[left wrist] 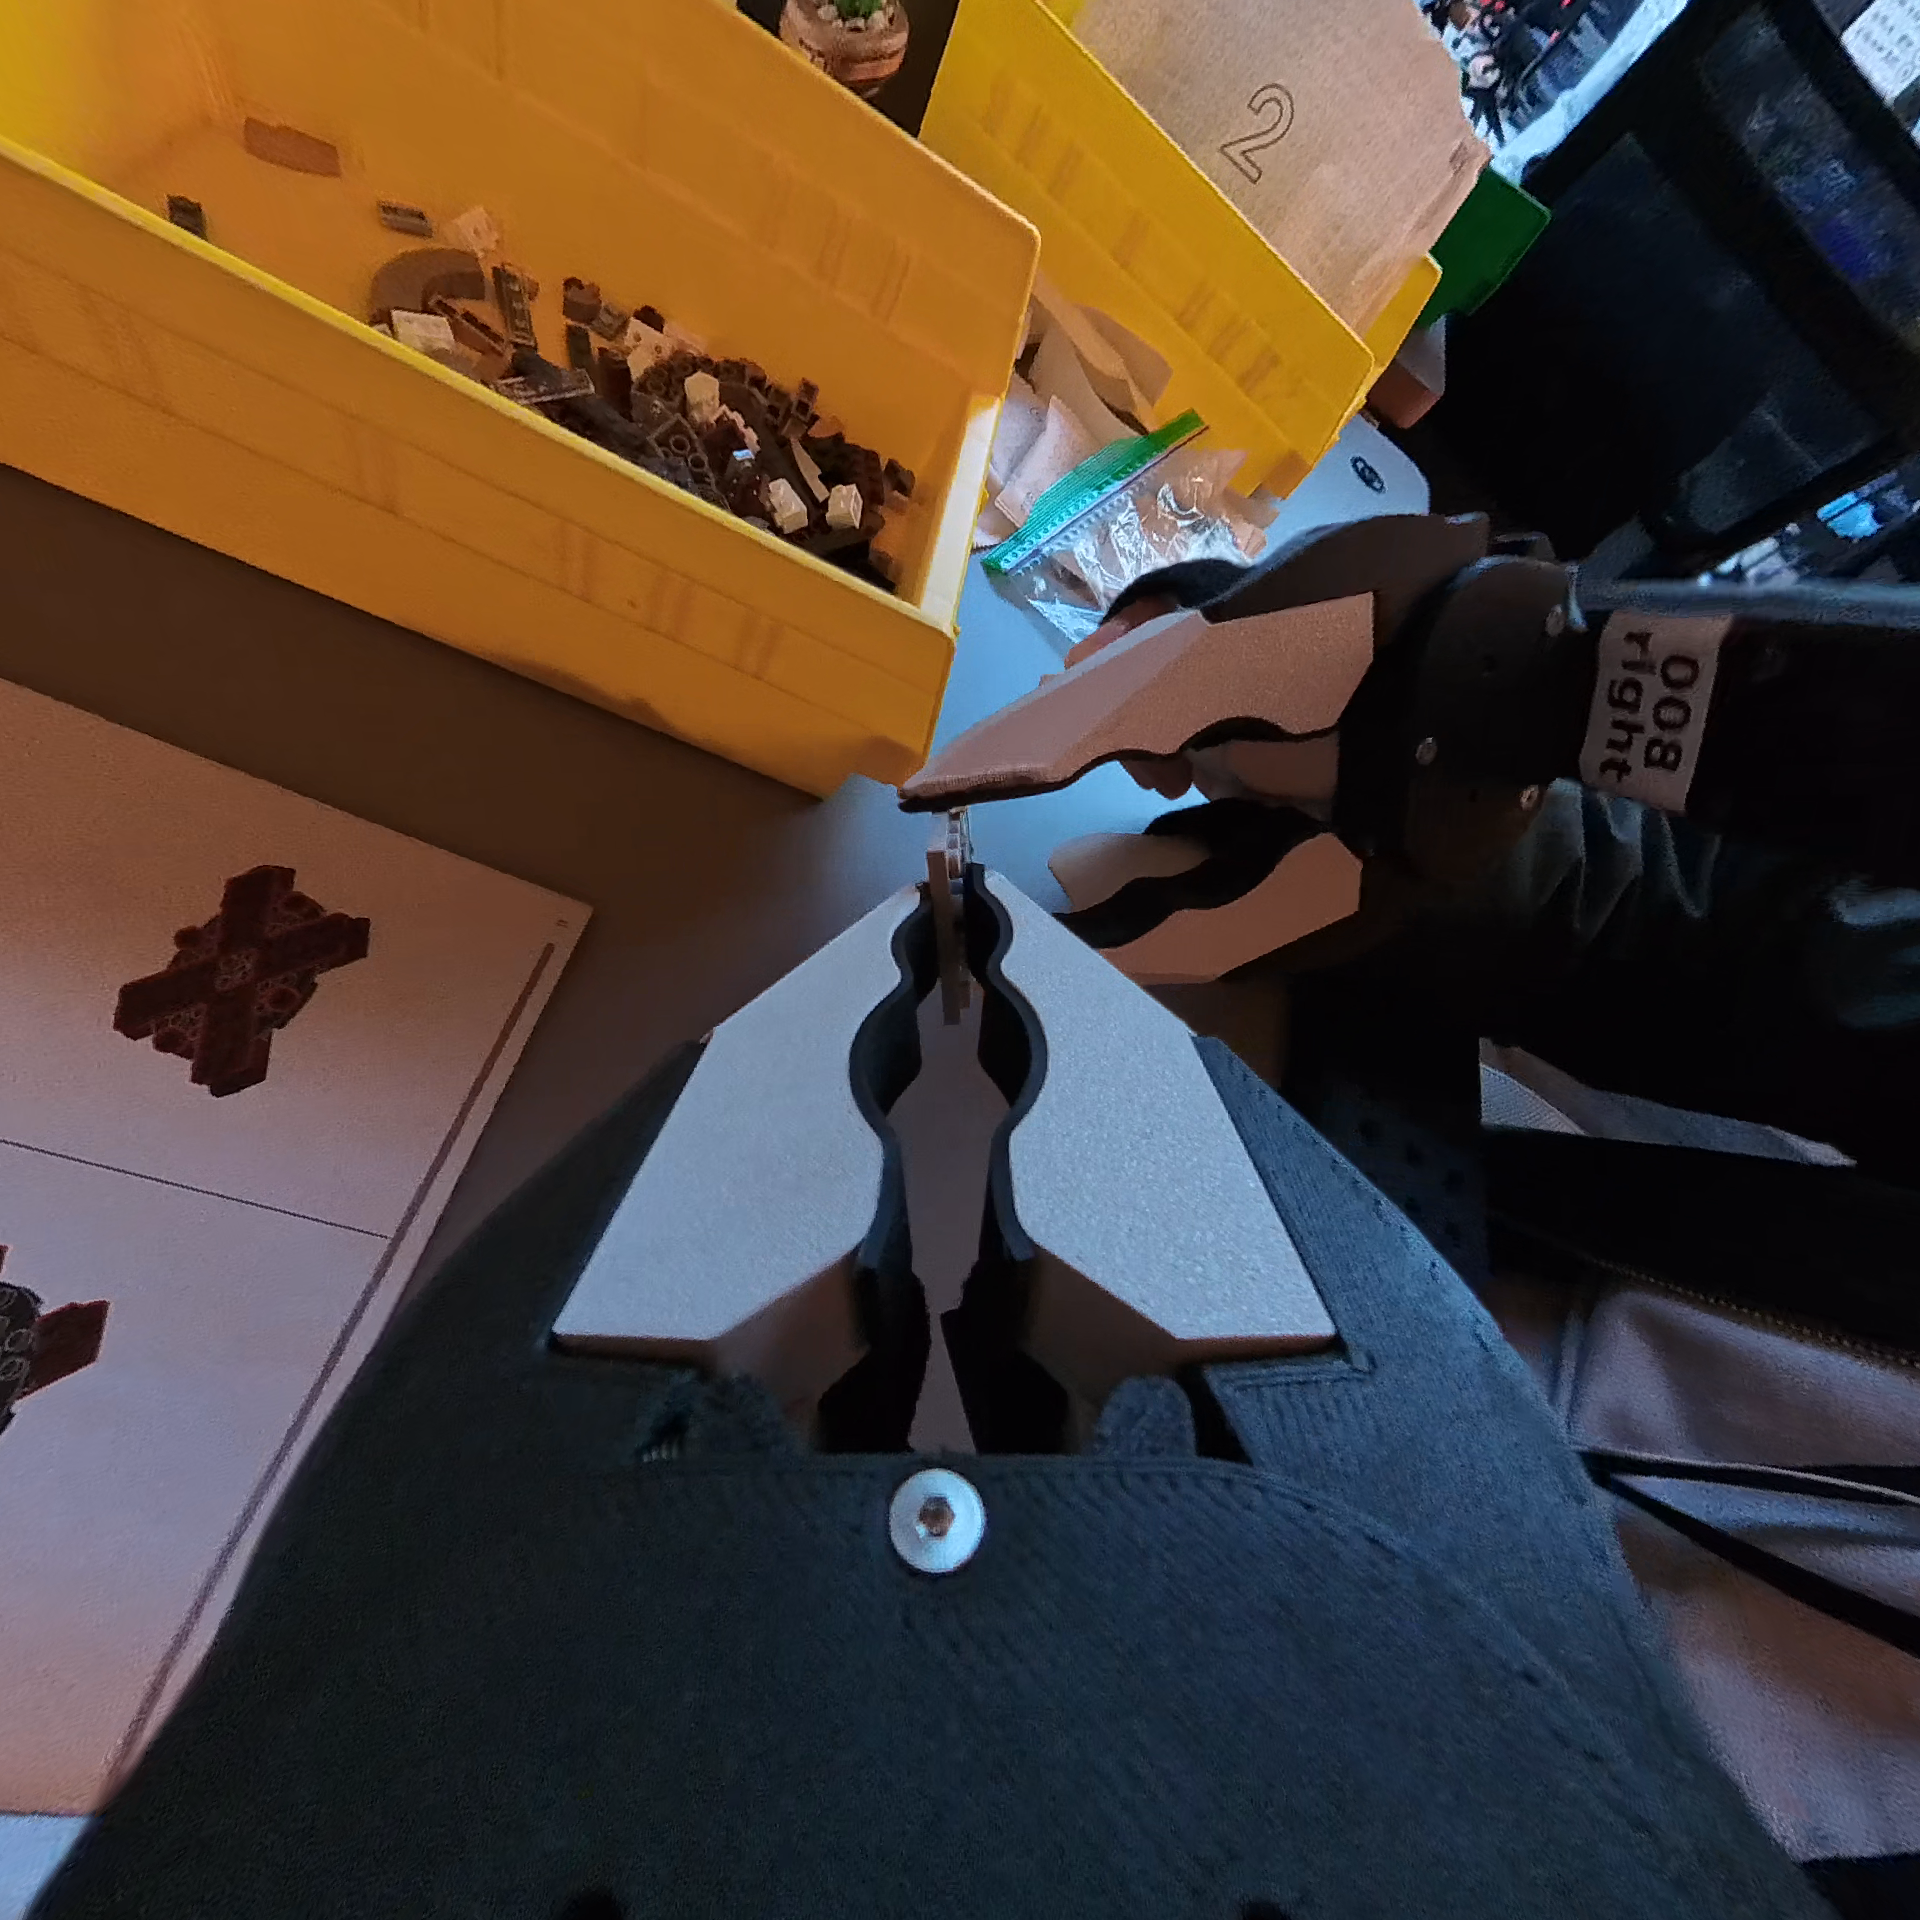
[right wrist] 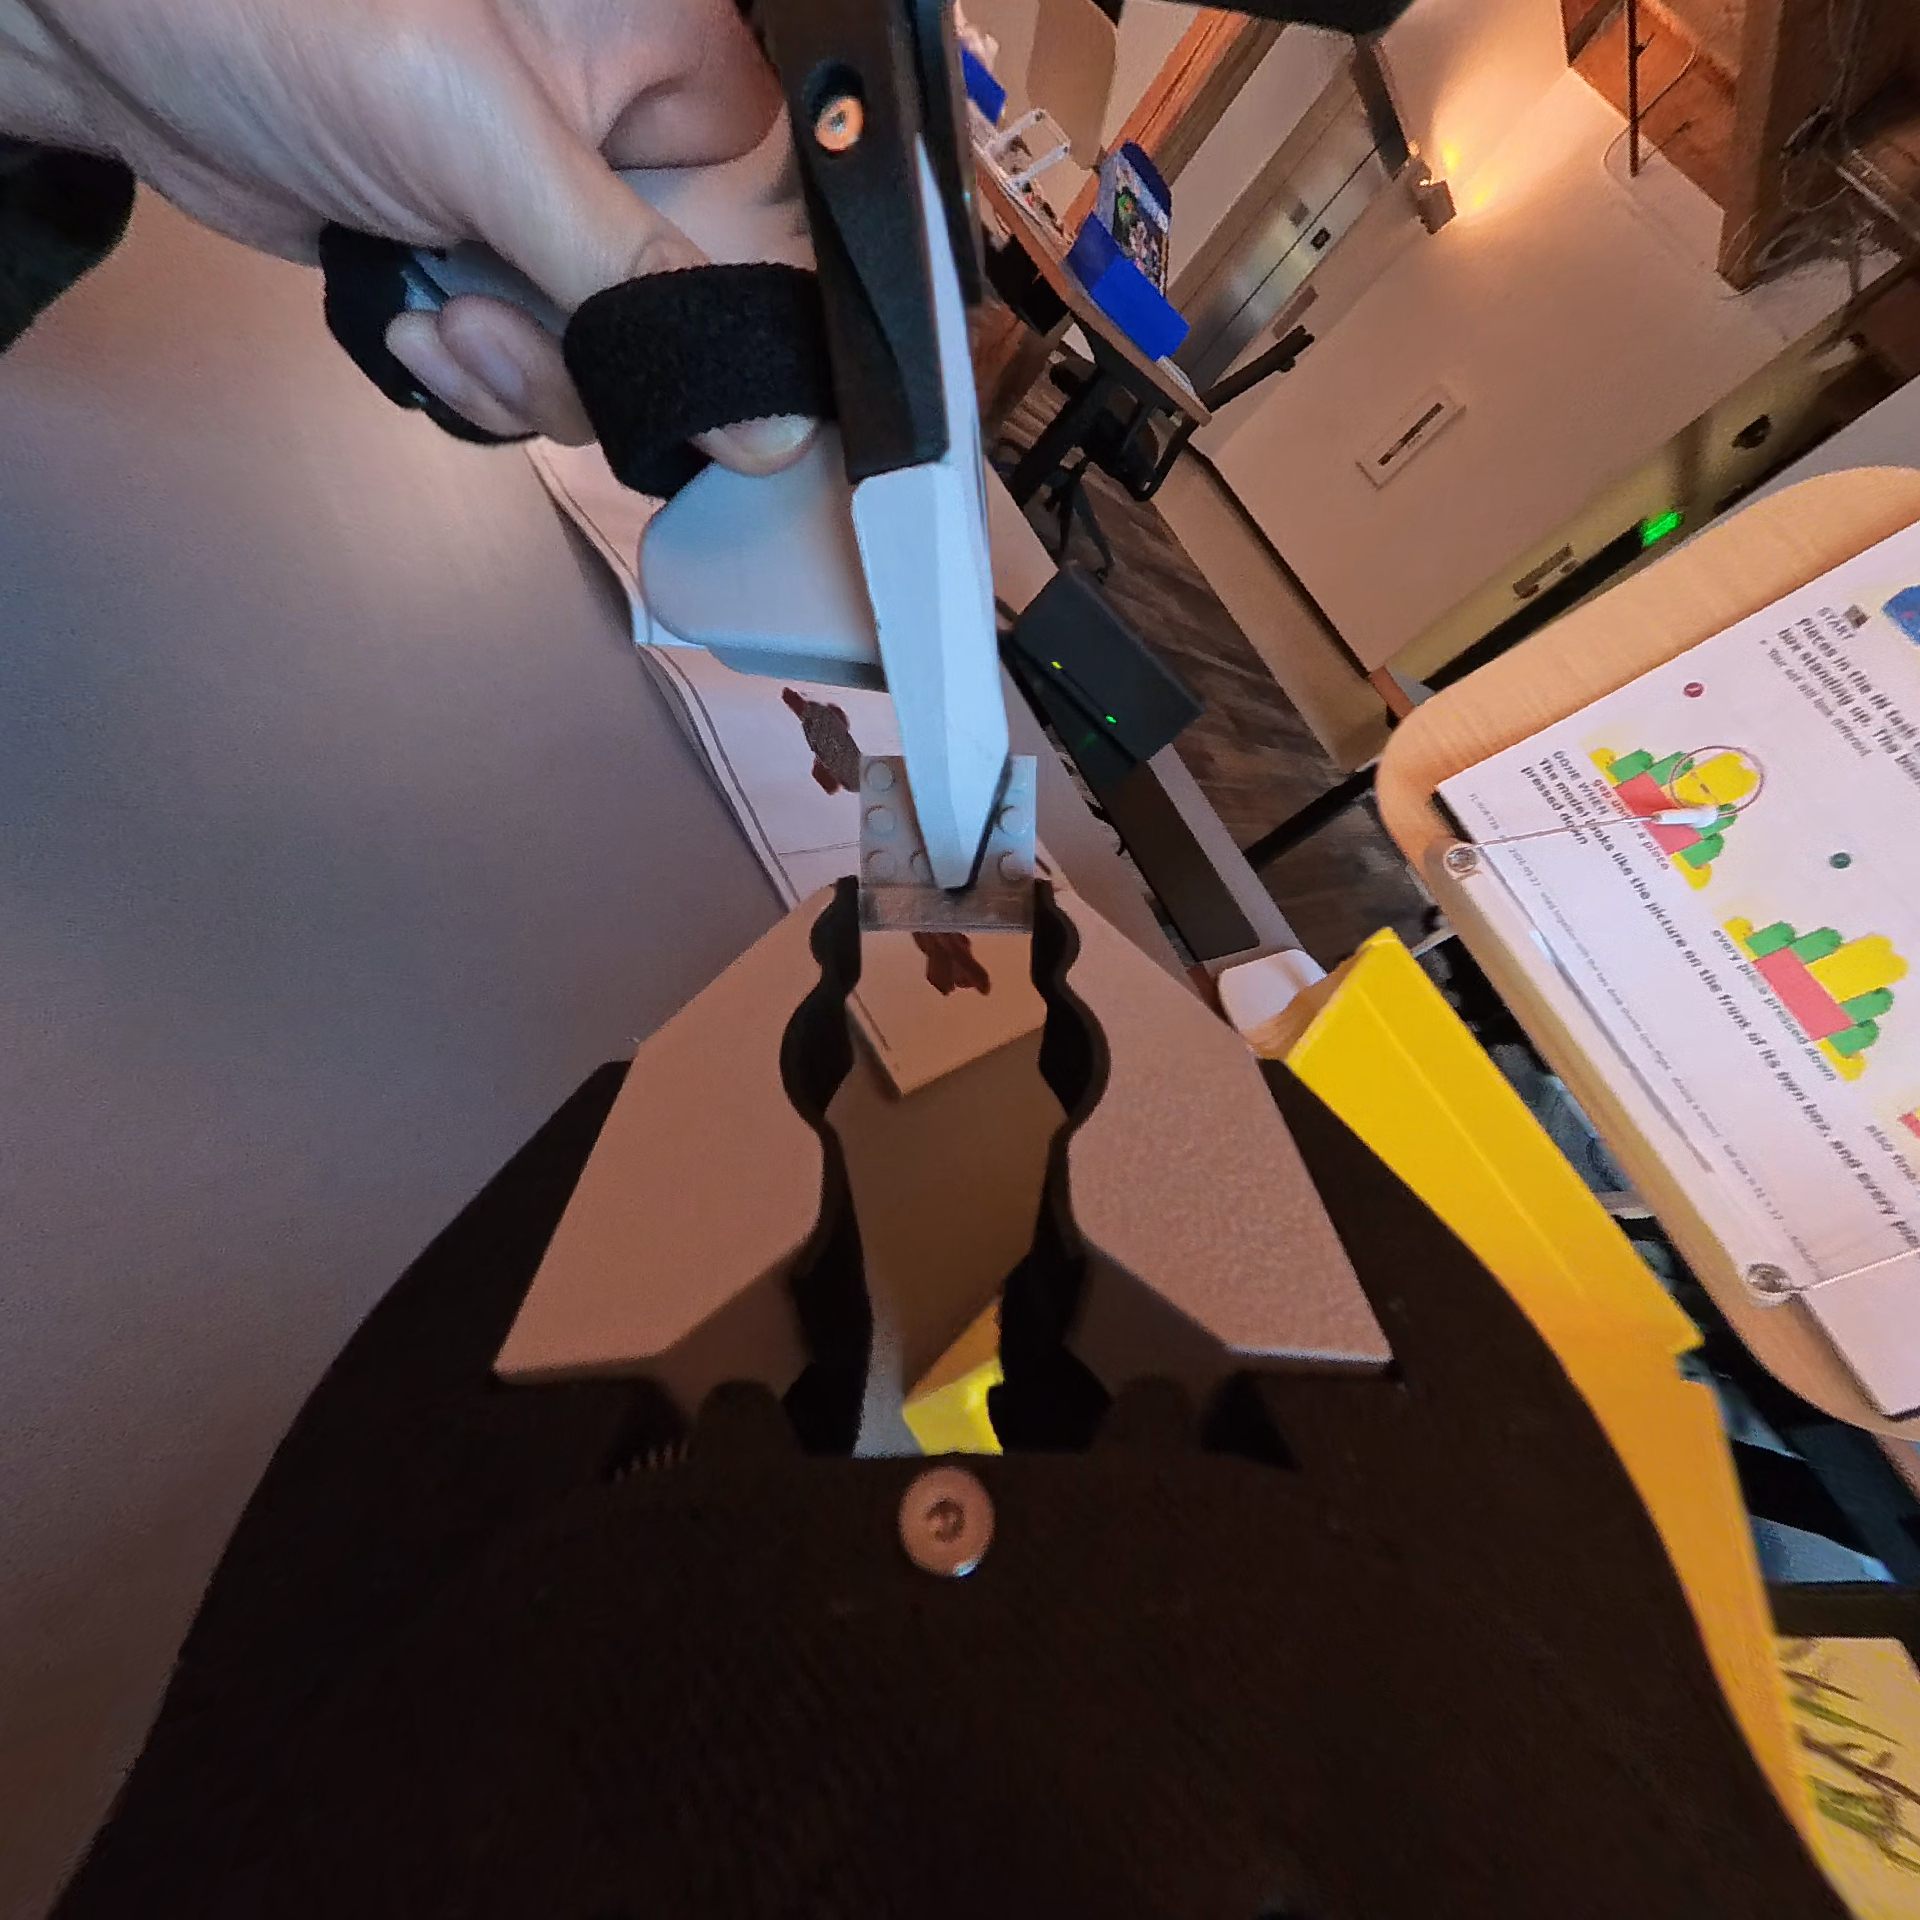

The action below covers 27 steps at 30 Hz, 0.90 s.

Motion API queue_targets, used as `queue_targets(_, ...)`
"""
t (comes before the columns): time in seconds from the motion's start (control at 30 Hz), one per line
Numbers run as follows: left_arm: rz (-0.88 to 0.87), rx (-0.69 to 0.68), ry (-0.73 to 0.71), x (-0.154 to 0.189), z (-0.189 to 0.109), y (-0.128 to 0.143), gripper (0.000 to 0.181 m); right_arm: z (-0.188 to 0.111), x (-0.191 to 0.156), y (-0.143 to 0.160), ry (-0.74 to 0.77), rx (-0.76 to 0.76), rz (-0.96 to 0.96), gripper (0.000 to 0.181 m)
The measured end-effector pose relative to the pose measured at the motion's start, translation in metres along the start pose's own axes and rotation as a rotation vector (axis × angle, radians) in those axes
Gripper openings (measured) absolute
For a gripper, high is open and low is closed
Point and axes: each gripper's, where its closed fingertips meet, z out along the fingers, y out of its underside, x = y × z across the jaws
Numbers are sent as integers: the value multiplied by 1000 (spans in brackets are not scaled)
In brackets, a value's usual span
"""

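- The left gripper (left wrist: 948,896) has its jaws pressed nearly together, pinching a thin grey studded plate (left wrist: 951,966) edge-on between the fingertips.
- In the left wrist view the plate shows only as a narrow sliver, so its shape cannot be read there.
- The right wrist view shows the same plate (right wrist: 940,831) face-on: a pale grey piece with round studs, held in the air above the table.
- In that view the right gripper (right wrist: 948,906) has its jaws spread about as wide as the plate, and they grip its lower edge from both sides.
- The left gripper (right wrist: 961,852) comes in from above there, one white finger crossing the plate's face and hiding its middle.
- Only the right wrist view shows a person's hand (right wrist: 499,197) on the left gripper, with black straps round the fingers.
- Only the left wrist view shows the inside of the yellow bin (left wrist: 665,582), which holds a heap of small dark and pale bricks (left wrist: 665,395); a second yellow bin (left wrist: 1164,260) stands behind it.
- A clear bag with a green strip (left wrist: 1101,520) lies between the bins.
- A printed sheet with dark brick pictures (left wrist: 239,1039) lies flat on the table (left wrist: 665,831), left of the left gripper.
- The right wrist view adds a wooden board carrying a colourful instruction page (right wrist: 1704,935) at the right, beside a yellow bin edge (right wrist: 1455,1122).
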Motion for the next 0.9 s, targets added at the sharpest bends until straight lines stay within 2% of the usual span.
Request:
queue_targets(0.13,84,-12,-16,7,-4,-3,4,-6,2,-8,-55,77,99,32)
queue_targets(0.33,120,-43,-31,8,-6,-1,4,-12,-1,-12,-165,145,249,30)
queue_targets(0.37,153,-75,-123,-5,-8,3,3,-16,7,-11,-149,171,289,0)
queue_targets(0.4,220,-82,-255,-24,-16,3,3,-28,12,-22,-192,274,349,0)
queue_targets(0.43,235,-52,-283,-29,-24,-1,4,-36,24,-26,-180,313,419,0)
queue_targets(0.47,178,-5,-190,-18,-28,-8,3,-40,32,-27,-154,328,426,0)
queue_targets(0.5,113,32,-92,-7,-32,-14,3,-40,33,-24,-136,319,398,0)
queue_targets(0.57,41,-8,-54,-8,-34,-9,3,-33,26,-21,-105,283,312,7)
queue_targets(0.6,4,-13,-32,-8,-31,-6,3,-29,24,-21,-75,264,263,28)
queue_targets(0.63,-51,0,7,-6,-28,-5,3,-24,20,-20,-49,238,212,40)
queue_targets(0.67,-107,-9,42,-4,-24,-2,3,-20,14,-19,-49,216,165,44)
queue_targets(0.8,-160,-63,32,-10,-6,12,3,-5,-5,-10,-25,81,7,45)
queue_targets(0.9,-169,-75,14,-12,0,16,3,4,-11,1,-16,-15,-38,44)
